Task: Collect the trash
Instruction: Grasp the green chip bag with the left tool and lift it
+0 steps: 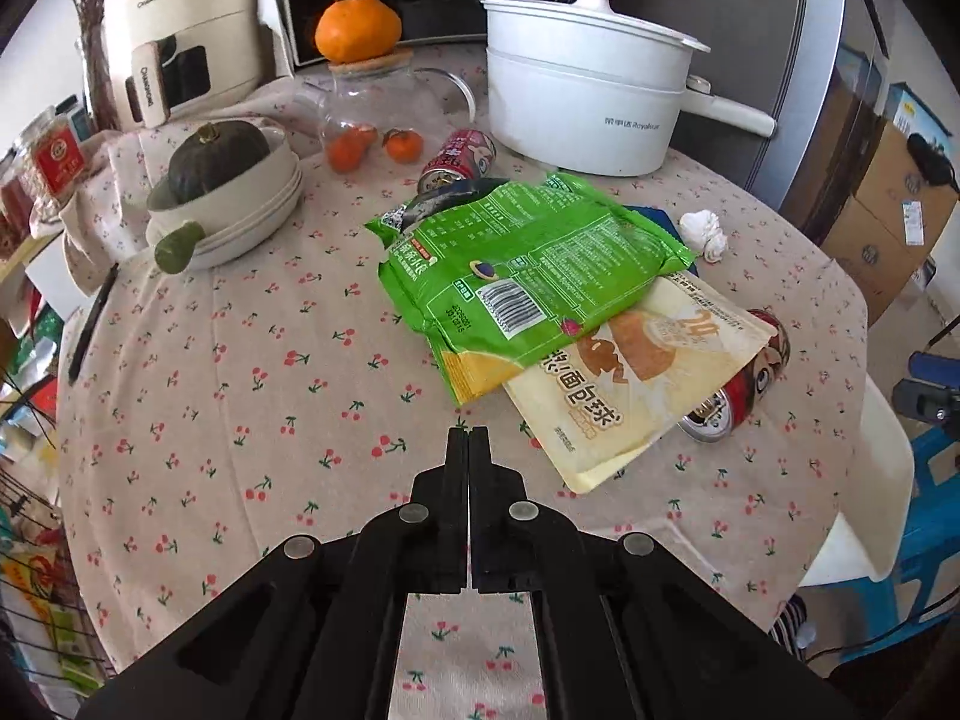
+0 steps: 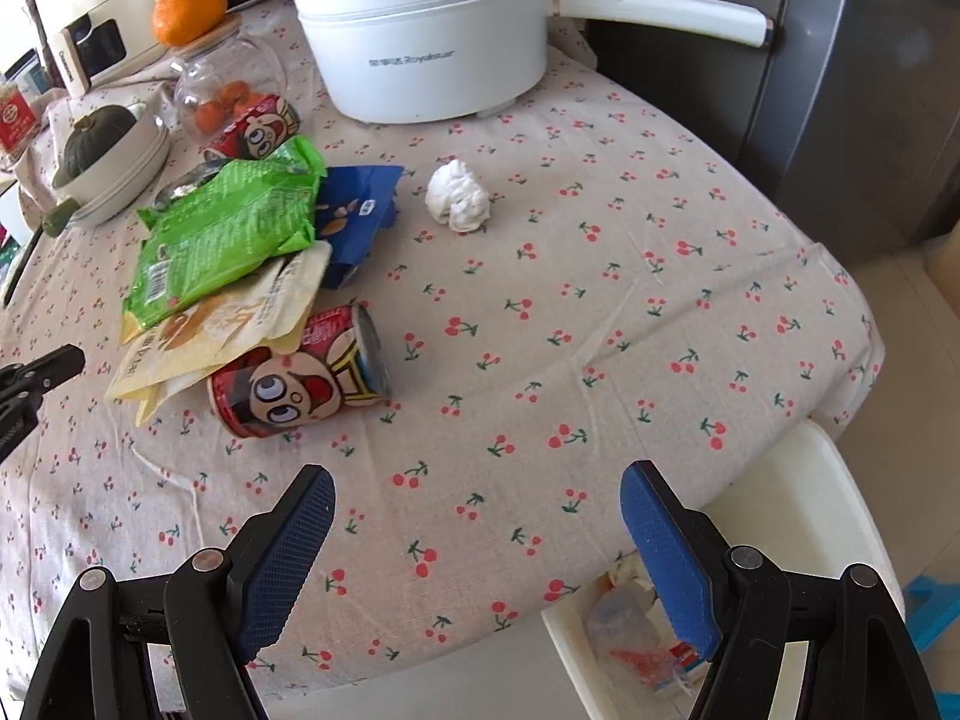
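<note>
Trash lies on the cherry-print tablecloth [image 1: 240, 372]: a green snack bag [image 1: 528, 264] [image 2: 222, 234] on top of a cream snack bag [image 1: 630, 384] [image 2: 222, 324], a blue wrapper [image 2: 360, 210], a crumpled white tissue [image 1: 703, 233] [image 2: 459, 197], a red can on its side [image 2: 300, 381] [image 1: 741, 387] and a second red can [image 1: 459, 159] [image 2: 258, 129] further back. My left gripper [image 1: 468, 433] is shut and empty, just short of the bags. My right gripper [image 2: 477, 495] is open and empty above the table's near edge. A white bin [image 2: 798, 540] with some trash in it stands below that edge.
A white electric pot [image 1: 582, 102] [image 2: 420, 42] stands at the back. A glass jar [image 1: 366, 114] with an orange on its lid, a squash in stacked bowls [image 1: 222, 192], an air fryer [image 1: 180, 30] and a fridge [image 2: 840, 90] surround the table. Cardboard boxes [image 1: 888, 210] stand at the right.
</note>
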Motion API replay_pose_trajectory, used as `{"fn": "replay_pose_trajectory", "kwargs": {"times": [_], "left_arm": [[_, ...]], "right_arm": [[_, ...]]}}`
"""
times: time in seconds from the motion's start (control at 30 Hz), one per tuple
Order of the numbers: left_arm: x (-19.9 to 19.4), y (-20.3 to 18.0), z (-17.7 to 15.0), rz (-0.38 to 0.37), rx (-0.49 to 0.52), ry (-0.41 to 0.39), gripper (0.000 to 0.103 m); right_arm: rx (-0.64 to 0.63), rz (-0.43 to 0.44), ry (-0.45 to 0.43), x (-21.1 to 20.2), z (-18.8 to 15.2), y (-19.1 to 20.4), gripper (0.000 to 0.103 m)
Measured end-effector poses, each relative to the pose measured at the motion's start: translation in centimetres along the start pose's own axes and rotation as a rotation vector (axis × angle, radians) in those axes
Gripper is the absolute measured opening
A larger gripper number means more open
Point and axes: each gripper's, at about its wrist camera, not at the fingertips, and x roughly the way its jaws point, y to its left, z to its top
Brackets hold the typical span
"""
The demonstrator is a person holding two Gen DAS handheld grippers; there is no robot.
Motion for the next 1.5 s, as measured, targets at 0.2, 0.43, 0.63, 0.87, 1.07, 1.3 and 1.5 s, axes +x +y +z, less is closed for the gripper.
{"fn": "replay_pose_trajectory", "kwargs": {"times": [0.2, 0.43, 0.63, 0.87, 1.07, 1.3, 1.5], "left_arm": [[-4.8, 1.8, -2.7, -0.051, -0.063, 0.003, 0.000], [-3.4, 5.5, -3.1, -0.226, -0.313, 0.072, 0.037], [1.7, 7.5, -1.2, -0.399, -0.536, 0.063, 0.054], [8.0, 7.8, 1.1, -0.506, -0.685, 0.045, 0.052], [11.4, 7.8, 1.8, -0.576, -0.805, 0.032, 0.038], [6.9, 6.8, 3.0, -0.549, -0.714, -0.090, 0.007], [-2.3, 6.2, 2.8, -0.415, -0.558, -0.175, 0.005]], "right_arm": [[0.003, 0.036, 0.015, 0.2, -1.0, 2.5, 0.082], [0.019, 0.091, 0.037, 0.1, -1.8, 4.5, 0.082], [-0.038, 0.046, 0.025, 0.5, -1.1, 4.6, 0.082], [-0.107, 0.005, 0.014, 1.0, -0.5, 3.6, 0.082], [-0.125, 0.001, 0.013, 1.1, -0.3, 2.7, 0.082], [-0.112, -0.006, 0.022, 1.4, -0.5, 2.3, 0.082], [-0.069, 0.030, 0.042, 1.6, -0.6, 2.7, 0.082]]}}
